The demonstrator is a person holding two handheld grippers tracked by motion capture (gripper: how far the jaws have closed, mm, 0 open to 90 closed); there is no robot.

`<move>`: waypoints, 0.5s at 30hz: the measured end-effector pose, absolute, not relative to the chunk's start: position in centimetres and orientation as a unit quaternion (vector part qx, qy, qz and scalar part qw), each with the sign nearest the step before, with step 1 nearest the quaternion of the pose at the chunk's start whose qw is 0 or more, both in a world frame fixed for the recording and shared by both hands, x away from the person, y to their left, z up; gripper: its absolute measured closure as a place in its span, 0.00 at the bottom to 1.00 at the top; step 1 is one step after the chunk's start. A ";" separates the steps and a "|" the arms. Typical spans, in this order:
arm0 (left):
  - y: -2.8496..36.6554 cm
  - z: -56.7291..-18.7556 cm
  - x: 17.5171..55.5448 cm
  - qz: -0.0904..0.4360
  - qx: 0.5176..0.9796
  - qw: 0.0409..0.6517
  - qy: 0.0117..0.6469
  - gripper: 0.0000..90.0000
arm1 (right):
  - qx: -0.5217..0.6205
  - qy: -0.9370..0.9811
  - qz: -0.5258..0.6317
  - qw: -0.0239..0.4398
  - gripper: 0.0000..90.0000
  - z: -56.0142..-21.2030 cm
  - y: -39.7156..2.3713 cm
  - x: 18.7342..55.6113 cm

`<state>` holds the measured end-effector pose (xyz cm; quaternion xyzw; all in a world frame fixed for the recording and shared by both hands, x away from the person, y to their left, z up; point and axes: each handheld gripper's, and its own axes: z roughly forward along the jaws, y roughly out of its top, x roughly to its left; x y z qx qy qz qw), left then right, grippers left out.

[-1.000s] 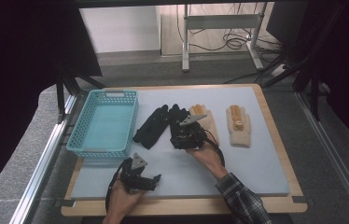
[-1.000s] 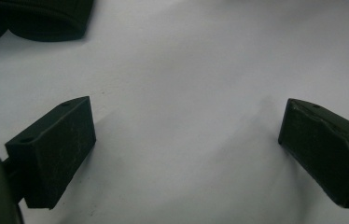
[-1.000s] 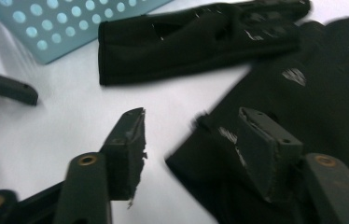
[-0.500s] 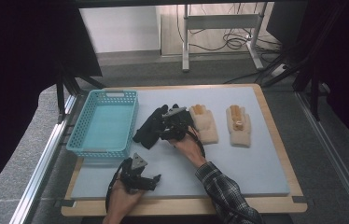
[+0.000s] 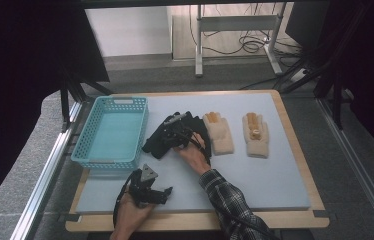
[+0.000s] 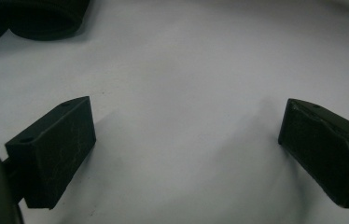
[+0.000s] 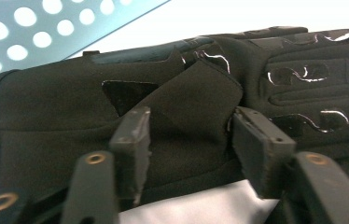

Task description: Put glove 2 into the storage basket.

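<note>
From above, my right claw (image 5: 171, 134) and hand (image 5: 191, 152) cover much of the black fabric gloves (image 5: 157, 145), so I cannot tell whether the pads press the flap; along my right claw, the perforated light-blue plastic basket (image 7: 46, 28) is blurred and cut off at the top-left corner; the gloves run off the right edge.

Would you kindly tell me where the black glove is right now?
In the high view the black glove lies mid-table, between the blue basket on its left and the nearer cream glove on its right.
</note>
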<state>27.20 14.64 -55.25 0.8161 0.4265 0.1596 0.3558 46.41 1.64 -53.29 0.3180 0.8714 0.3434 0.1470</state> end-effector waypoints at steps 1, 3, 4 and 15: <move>14.6 -55.3 27.2 0.159 0.816 0.356 0.427 0.05 | 0.318 0.872 0.340 0.151 0.66 -53.2 1.6 46.4; 14.6 -55.3 27.2 0.160 0.816 0.356 0.427 0.05 | 0.317 0.872 0.338 0.155 0.72 -53.1 1.5 46.3; 14.6 -55.3 27.2 0.160 0.816 0.357 0.427 0.05 | 0.314 0.873 0.334 0.165 0.86 -53.1 1.2 46.4; 14.6 -55.3 27.2 0.160 0.816 0.357 0.427 0.05 | 0.301 0.878 0.345 0.142 0.96 -51.8 0.4 46.4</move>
